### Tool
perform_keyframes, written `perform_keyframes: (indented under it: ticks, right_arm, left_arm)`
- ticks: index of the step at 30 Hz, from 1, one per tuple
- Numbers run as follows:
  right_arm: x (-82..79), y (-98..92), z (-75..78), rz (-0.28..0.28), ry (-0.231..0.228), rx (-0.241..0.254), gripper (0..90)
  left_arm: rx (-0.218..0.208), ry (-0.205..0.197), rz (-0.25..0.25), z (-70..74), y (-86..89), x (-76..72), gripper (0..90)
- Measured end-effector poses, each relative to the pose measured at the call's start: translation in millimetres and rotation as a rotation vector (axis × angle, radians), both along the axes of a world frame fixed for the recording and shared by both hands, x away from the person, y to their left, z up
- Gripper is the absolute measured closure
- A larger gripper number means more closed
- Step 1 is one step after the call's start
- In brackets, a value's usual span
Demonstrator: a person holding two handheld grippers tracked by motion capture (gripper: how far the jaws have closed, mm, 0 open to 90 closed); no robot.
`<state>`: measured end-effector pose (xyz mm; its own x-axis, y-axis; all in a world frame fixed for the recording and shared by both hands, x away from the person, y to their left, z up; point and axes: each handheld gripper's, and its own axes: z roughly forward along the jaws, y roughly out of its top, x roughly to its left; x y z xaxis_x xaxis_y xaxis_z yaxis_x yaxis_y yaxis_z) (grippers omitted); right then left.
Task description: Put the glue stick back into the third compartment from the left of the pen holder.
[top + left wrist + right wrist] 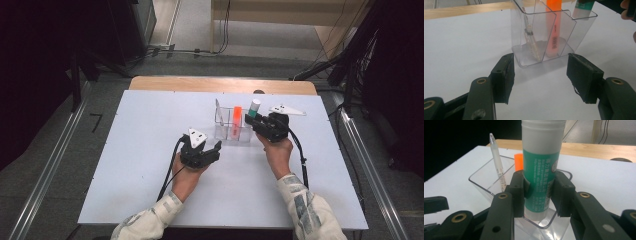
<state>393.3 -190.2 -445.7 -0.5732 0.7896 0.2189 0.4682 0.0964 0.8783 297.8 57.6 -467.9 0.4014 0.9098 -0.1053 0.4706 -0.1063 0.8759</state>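
A clear plastic holder (226, 131) with several compartments stands on the white table (150, 150). An orange marker (236, 117) stands upright in its middle compartment, and a clear pen (530, 42) leans in the left one. My right gripper (250, 120) is shut on a green-and-white tube (540, 170), upright, with its lower end inside the holder's right compartment (536, 220). My left gripper (210, 147) rests just in front of the holder. Its jaws stand open and bare (541, 72), and they point at the holder (564, 40).
A wooden table edge (222, 84) runs behind the white top, with a small dark round thing (258, 91) on it. Cables and dark equipment (350, 55) lie on the floor beyond. White surface stretches to the left of the holder (150, 125).
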Motion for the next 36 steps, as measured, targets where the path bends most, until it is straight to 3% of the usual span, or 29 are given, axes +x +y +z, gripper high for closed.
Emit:
perform_keyframes:
  ticks: [12, 24, 31, 36]
  right_arm:
    - [-0.8, 11.3, -9.1, 0.001, -0.013, -0.093, 62.2]
    - [-8.0, 6.7, -3.7, 0.006, -0.029, -0.083, 54.0]
    - [-16.8, -10.2, 3.1, -0.007, -0.038, -0.06, 45.3]
    - [-23.3, -25.3, 0.7, -0.025, -0.031, -0.075, 40.7]
  left_arm:
    - [0.002, 0.001, 0.002, 0.0, 1.3, -0.8, 39.1]
    - [0.004, 0.002, 0.002, -0.4, 3.8, -2.2, 39.1]
    - [0.004, 0.001, 0.011, -1.1, 7.9, -3.2, 39.0]
    - [0.0, 0.009, 0.02, -1.7, 11.2, -2.1, 38.6]
